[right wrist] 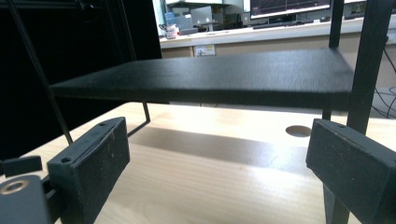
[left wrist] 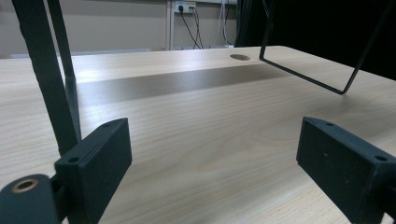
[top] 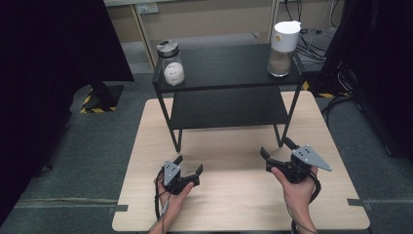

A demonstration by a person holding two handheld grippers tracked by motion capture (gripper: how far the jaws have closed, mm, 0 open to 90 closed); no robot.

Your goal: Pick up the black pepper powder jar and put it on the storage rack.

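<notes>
The left gripper is held low over the near part of the wooden table, its jaws spread wide with nothing between them; in the left gripper view only bare tabletop is seen between the pads. The right gripper is held near the front right leg of the black two-tier shelf, its jaws likewise parted and empty. On the shelf's top tier, a jar of white powder is placed at the left corner and a white-lidded jar at the right, well apart from both grippers.
</notes>
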